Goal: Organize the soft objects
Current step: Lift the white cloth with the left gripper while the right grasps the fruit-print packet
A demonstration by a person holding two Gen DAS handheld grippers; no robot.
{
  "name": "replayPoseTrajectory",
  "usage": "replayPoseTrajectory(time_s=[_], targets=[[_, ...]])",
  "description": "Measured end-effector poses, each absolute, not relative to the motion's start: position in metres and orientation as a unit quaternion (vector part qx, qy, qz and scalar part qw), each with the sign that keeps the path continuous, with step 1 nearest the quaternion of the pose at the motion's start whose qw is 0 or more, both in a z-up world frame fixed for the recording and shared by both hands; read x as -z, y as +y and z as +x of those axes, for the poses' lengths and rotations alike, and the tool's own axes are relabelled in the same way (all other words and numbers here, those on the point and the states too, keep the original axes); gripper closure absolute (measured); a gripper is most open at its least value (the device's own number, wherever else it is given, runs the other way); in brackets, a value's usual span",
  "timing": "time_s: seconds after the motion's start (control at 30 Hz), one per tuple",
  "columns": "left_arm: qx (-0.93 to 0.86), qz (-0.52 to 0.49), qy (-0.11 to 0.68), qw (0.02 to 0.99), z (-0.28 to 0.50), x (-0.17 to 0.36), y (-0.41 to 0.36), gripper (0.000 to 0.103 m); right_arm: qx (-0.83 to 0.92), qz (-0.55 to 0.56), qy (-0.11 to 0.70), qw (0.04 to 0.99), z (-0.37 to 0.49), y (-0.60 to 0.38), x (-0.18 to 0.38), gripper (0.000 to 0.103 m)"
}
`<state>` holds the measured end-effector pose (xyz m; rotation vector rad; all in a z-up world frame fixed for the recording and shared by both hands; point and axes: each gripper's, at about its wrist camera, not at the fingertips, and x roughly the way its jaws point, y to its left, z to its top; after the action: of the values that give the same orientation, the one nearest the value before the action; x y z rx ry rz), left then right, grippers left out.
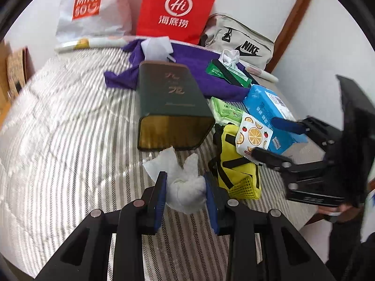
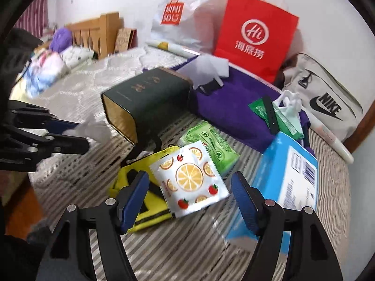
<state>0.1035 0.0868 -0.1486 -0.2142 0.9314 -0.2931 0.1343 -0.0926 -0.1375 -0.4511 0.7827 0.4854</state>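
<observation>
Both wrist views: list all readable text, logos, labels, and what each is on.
"MINISO": white plastic bag
"Hi" in a ring, with "海底捞" below: red paper bag
"NIKE" with swoosh: beige pouch
Gold characters on the dark green tin: too blurred to read
Print and barcode on the blue tissue pack: too small
Print on the green packs and the orange-slice sachet: illegible

Both claws (image 1: 185,193) (image 2: 190,200): black angular frames w/ cut-outs, blue ribbed pads, silver round screws.
</observation>
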Motion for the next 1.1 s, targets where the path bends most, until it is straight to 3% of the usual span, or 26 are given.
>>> replayPoseTrajectory(time_s=[0.27,0.3,0.33,0.43,0.53,1.03,1.1], targets=[[0.159,-0.131,0.450,0.869,0.107,0.156,0.099,0.074,-0.223,-0.228,0.419,0.850,0.155,-0.080,0.164,0.032],[0.161,-0.133,0.449,0.869,0.107,0.156,0.100,0.074,-0.227,-0.220,0.420,0.851,0.156,-0.082,0.162,0.041],[0.160,-0.136,0.449,0.868,0.107,0.156,0.101,0.074,-0.232,-0.212,0.422,0.850,0.157,-0.083,0.161,0.058],[0.160,-0.143,0.452,0.866,0.107,0.158,0.103,0.074,-0.230,-0.195,0.434,0.849,0.158,-0.090,0.156,0.074],[0.158,-0.145,0.453,0.865,0.107,0.159,0.105,0.074,-0.235,-0.177,0.438,0.849,0.154,-0.095,0.154,0.080],[0.146,-0.126,0.464,0.864,0.101,0.161,0.093,0.074,-0.237,-0.129,0.425,0.864,0.119,-0.124,0.144,0.084],[0.144,-0.123,0.466,0.864,0.099,0.162,0.092,0.074,-0.234,-0.122,0.430,0.863,0.114,-0.130,0.146,0.091]])
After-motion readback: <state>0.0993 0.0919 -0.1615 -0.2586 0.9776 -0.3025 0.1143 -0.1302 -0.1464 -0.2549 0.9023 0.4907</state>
